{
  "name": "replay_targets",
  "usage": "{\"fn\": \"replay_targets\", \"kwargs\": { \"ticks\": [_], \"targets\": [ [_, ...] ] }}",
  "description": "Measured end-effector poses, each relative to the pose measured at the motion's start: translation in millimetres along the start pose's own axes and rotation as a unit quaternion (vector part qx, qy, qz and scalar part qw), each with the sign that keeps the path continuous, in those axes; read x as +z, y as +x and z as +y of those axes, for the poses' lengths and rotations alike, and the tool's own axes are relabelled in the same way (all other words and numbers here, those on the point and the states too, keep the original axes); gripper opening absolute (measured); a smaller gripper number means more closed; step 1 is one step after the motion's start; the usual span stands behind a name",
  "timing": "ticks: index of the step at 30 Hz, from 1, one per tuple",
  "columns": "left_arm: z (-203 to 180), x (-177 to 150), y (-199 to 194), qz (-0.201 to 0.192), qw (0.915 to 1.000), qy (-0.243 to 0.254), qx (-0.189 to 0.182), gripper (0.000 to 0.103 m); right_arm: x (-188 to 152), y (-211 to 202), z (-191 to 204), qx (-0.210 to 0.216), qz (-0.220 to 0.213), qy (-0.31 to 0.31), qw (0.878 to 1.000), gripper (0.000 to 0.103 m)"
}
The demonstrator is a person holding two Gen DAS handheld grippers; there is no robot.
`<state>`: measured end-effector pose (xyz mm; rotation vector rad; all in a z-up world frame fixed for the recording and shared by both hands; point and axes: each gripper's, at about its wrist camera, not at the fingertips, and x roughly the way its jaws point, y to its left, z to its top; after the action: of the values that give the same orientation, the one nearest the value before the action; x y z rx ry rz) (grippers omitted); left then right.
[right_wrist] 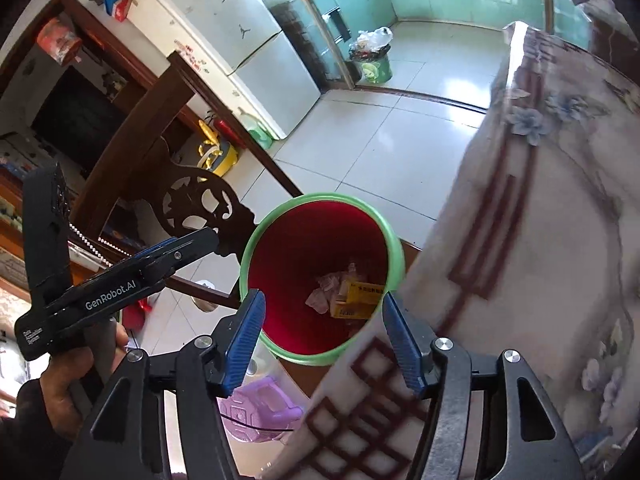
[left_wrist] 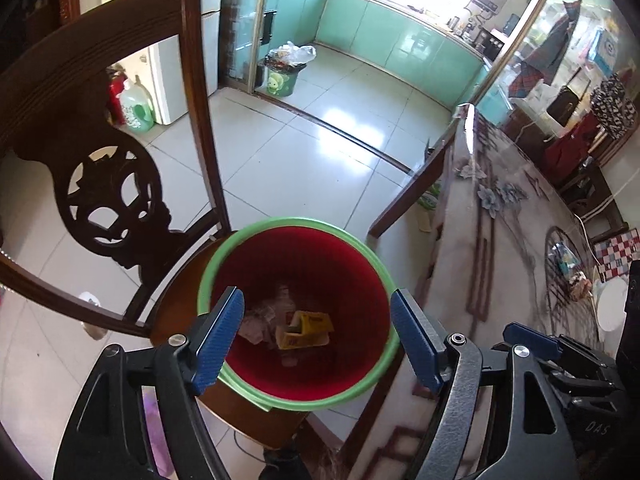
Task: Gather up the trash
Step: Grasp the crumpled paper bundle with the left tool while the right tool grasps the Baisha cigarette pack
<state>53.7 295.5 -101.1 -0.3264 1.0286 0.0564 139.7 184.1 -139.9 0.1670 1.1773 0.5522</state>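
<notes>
A red bin with a green rim (left_wrist: pixel 248 236) (right_wrist: pixel 276 208) stands on a wooden chair seat beside the table. At its bottom lie a yellow box (left_wrist: pixel 308 330) (right_wrist: pixel 358 294) and crumpled pale wrappers (left_wrist: pixel 258 320) (right_wrist: pixel 324 292). My left gripper (left_wrist: pixel 318 338) hovers above the bin mouth, open, with nothing between its blue fingers (left_wrist: pixel 218 344). My right gripper (right_wrist: pixel 324 338) hangs over the bin's near rim, open and empty too. In the right wrist view the left gripper's body (right_wrist: pixel 120 288) shows at the left, held by a hand (right_wrist: pixel 60 384).
A carved dark wooden chair (left_wrist: pixel 108 200) backs the bin. The table with a flowered cloth (left_wrist: pixel 500 220) (right_wrist: pixel 540 240) runs along the right. A second full green bin (left_wrist: pixel 282 74) stands far off by the kitchen. A purple stool (right_wrist: pixel 256 408) sits on the tiled floor below.
</notes>
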Motion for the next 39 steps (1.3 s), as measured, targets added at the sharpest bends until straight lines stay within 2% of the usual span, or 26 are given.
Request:
{"fn": "replay_targets", "kwargs": {
  "ticks": [4, 8, 10, 13, 17, 19, 20, 28, 31, 33, 34, 37, 39],
  "targets": [
    [-56.1, -14.3, -9.5, -0.002, 0.9979, 0.049, -0.042, 0.075, -28.5, -69.3, -54.5, -0.030, -0.037, 0.051, 0.998, 0.060],
    [-114.8, -38.9, -16.6, 0.000, 0.9933, 0.089, -0.073, 0.076, -68.0, -150.2, -123.3, -0.094, -0.076, 0.094, 0.988, 0.060],
    [-142.5, -52.6, -18.3, 0.011, 0.9911, 0.101, -0.086, 0.076, -91.4, -191.0, -161.8, -0.130, -0.096, 0.121, 0.979, 0.060],
    [-194.5, -79.4, -23.0, 0.025, 0.9845, 0.136, -0.107, 0.076, -126.4, -242.9, -227.3, -0.182, -0.121, 0.182, 0.959, 0.064],
    [-257.8, -114.7, -30.7, 0.040, 0.9720, 0.182, -0.143, 0.079, -169.3, -283.7, -311.5, -0.269, -0.108, 0.269, 0.918, 0.064],
    [-281.0, -129.9, -31.9, 0.048, 0.9677, 0.197, -0.149, 0.080, -187.6, -291.7, -347.6, -0.272, -0.106, 0.312, 0.904, 0.064],
    [-292.1, -136.9, -32.0, 0.054, 0.9654, 0.203, -0.154, 0.080, -195.8, -292.9, -361.8, -0.267, -0.103, 0.325, 0.901, 0.064],
    [-343.1, -169.5, -25.8, 0.082, 0.9607, 0.219, -0.150, 0.080, -214.1, -257.7, -421.7, -0.265, -0.040, 0.335, 0.903, 0.064],
    [-362.8, -185.1, -13.2, 0.106, 0.9560, 0.233, -0.144, 0.080, -221.1, -243.9, -437.9, -0.245, -0.024, 0.337, 0.909, 0.064],
    [-373.6, -192.4, -1.1, 0.121, 0.9534, 0.242, -0.134, 0.080, -220.5, -245.9, -438.6, -0.242, -0.036, 0.323, 0.914, 0.056],
    [-378.1, -195.2, 5.2, 0.128, 0.9527, 0.243, -0.129, 0.080, -221.0, -247.1, -439.9, -0.229, -0.040, 0.325, 0.917, 0.044],
    [-385.9, -201.0, 26.1, 0.153, 0.9519, 0.238, -0.117, 0.080, -220.4, -255.2, -435.7, -0.212, -0.054, 0.316, 0.923, 0.044],
    [-386.8, -204.8, 37.7, 0.170, 0.9515, 0.229, -0.115, 0.057, -220.5, -263.6, -429.1, -0.204, -0.069, 0.306, 0.927, 0.044]
  ]
}}
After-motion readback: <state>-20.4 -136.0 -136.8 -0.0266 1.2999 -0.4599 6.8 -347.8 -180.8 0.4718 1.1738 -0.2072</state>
